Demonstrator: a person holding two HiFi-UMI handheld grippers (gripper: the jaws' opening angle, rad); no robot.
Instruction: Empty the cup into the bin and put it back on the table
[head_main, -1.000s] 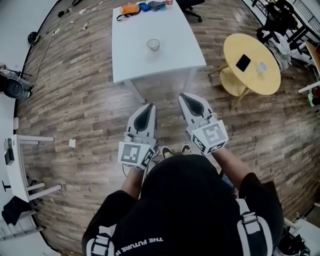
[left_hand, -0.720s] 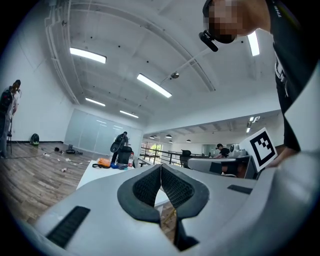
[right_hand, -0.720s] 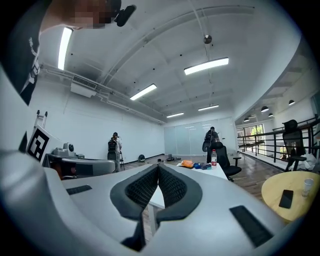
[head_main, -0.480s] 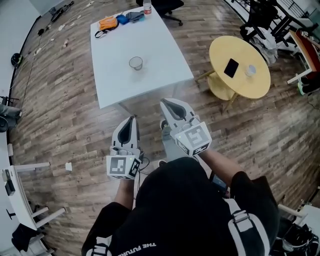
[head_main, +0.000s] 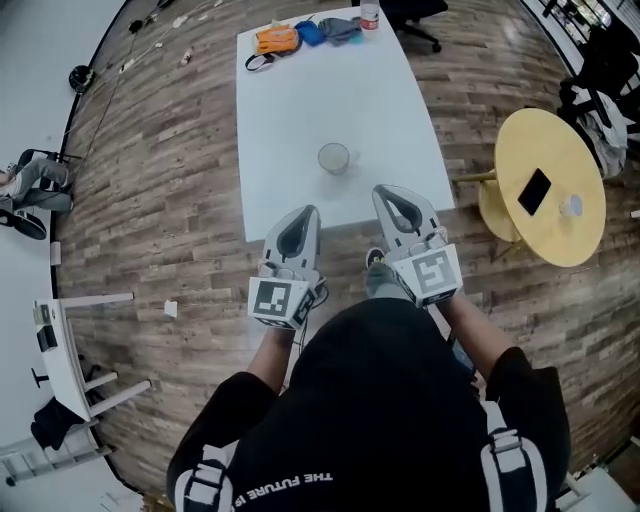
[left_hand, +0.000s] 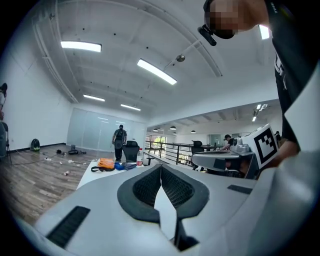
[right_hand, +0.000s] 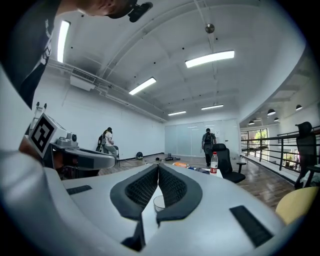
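Note:
A clear glass cup (head_main: 333, 157) stands upright on the white table (head_main: 290, 120), a little back from its near edge. Both grippers are held side by side just short of that edge. My left gripper (head_main: 307, 212) is shut with nothing in it, its tip at the table's front edge and left of the cup. My right gripper (head_main: 386, 191) is shut and empty too, its tip over the near edge, right of the cup. In the right gripper view the cup (right_hand: 159, 202) shows low behind the closed jaws. No bin is in view.
An orange pouch (head_main: 274, 40), blue and grey items and a bottle (head_main: 370, 14) lie at the table's far end. A round yellow table (head_main: 575, 235) with a phone (head_main: 535, 190) stands to the right. A white desk (head_main: 58, 345) is at the left. People stand far off.
The person has walked up to the white table. Both grippers, still shut and empty, have gone from over the wooden floor to the table's near edge, close to the cup.

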